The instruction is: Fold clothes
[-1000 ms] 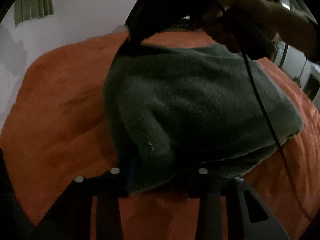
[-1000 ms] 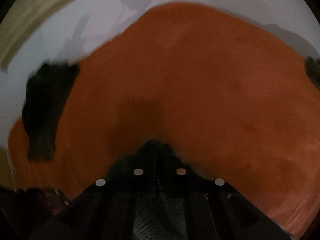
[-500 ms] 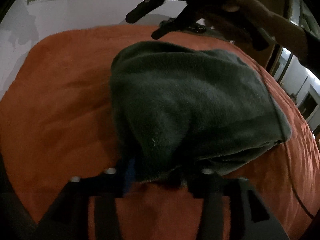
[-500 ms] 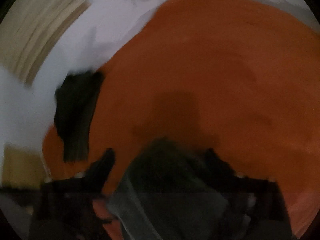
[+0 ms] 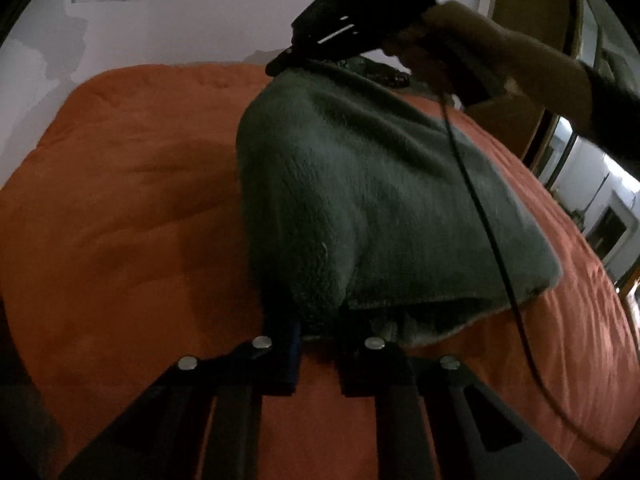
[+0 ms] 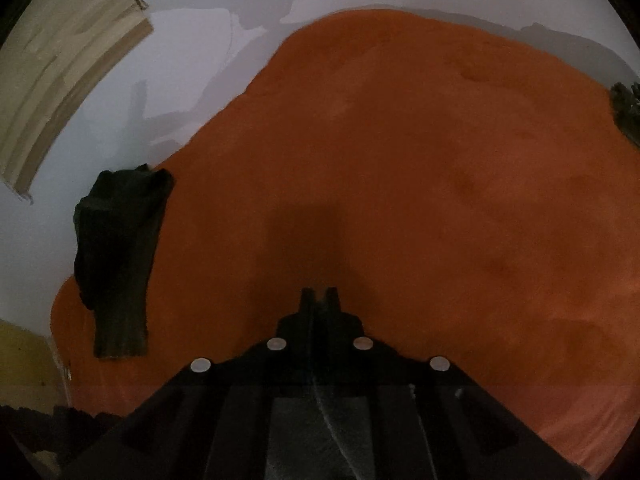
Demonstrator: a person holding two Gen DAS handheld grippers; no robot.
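A grey-green fleece garment [image 5: 380, 200] lies heaped on the orange bedspread [image 5: 120, 220]. My left gripper [image 5: 320, 336] is at its near edge, jaws closing, with a bunched corner of fleece pressed between the fingers. At the far corner a person's hand holds my right gripper [image 5: 280, 65], which pinches the fleece and draws it up into a peak. In the right wrist view that gripper [image 6: 319, 294] is shut, and grey fabric [image 6: 320, 432] hangs under it, over the bedspread [image 6: 440, 180].
A black cable [image 5: 480, 208] trails from the right gripper across the garment. A dark folded garment [image 6: 116, 256] lies at the bed's left edge, and another dark item [image 6: 626, 114] sits at the far right. Wardrobe doors [image 5: 532, 132] stand beyond the bed.
Half a second ago both grippers stood open, the right one hovering above the garment. Both have closed on the fleece again, and the far corner is now pulled up.
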